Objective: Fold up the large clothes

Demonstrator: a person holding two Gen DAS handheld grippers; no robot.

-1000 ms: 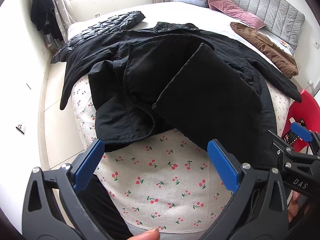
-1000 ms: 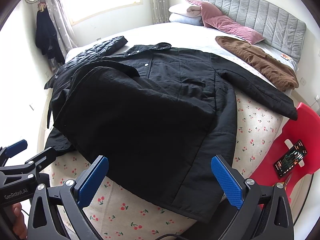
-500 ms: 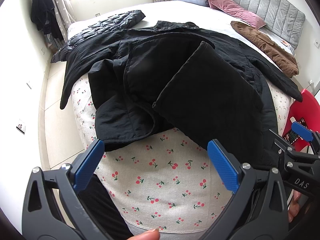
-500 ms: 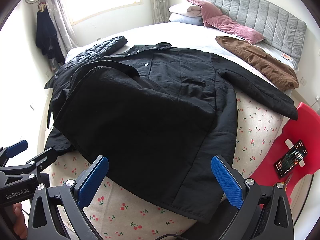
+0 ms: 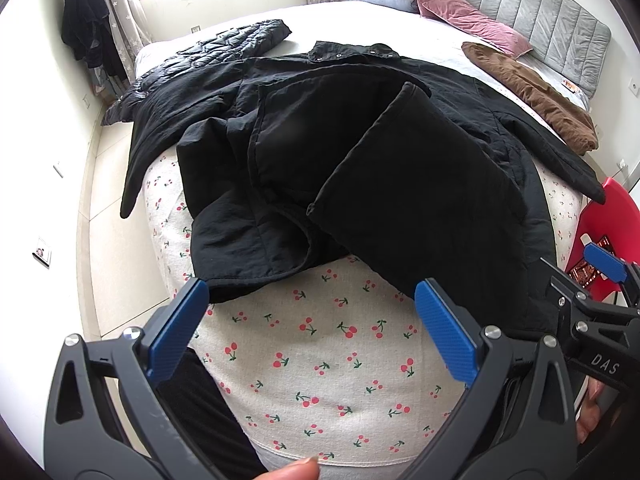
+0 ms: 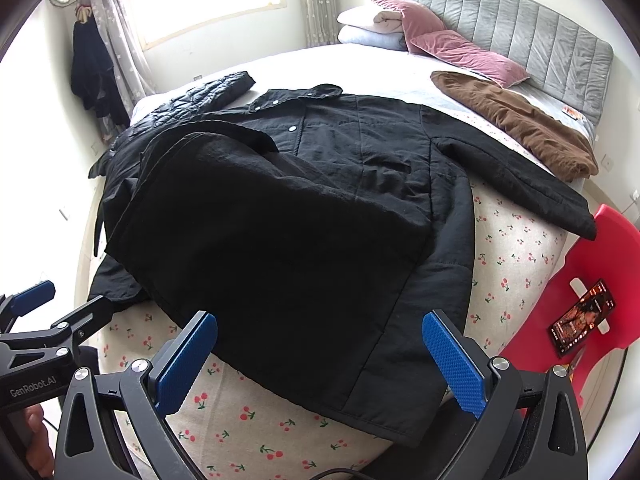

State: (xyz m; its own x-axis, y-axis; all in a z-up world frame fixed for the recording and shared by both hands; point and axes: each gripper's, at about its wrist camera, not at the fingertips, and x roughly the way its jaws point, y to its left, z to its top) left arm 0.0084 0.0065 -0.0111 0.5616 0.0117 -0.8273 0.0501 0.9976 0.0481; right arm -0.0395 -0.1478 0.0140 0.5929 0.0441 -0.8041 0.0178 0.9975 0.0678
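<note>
A large black coat [image 5: 360,152] lies spread on the bed, collar at the far side, its left front panel folded over the middle; it also shows in the right wrist view [image 6: 304,216]. One sleeve reaches right to the bed's edge [image 6: 532,196]. My left gripper [image 5: 312,328] is open and empty, held above the cherry-print sheet [image 5: 320,360] just short of the coat's hem. My right gripper [image 6: 320,360] is open and empty over the hem's near edge. Each gripper shows at the side of the other's view.
A black quilted jacket [image 5: 208,56] lies at the bed's far left. A brown garment [image 6: 516,124] and pink pillows [image 6: 452,48] lie near the grey headboard. A red chair [image 6: 580,300] with a phone stands at right. The floor [image 5: 108,216] lies left.
</note>
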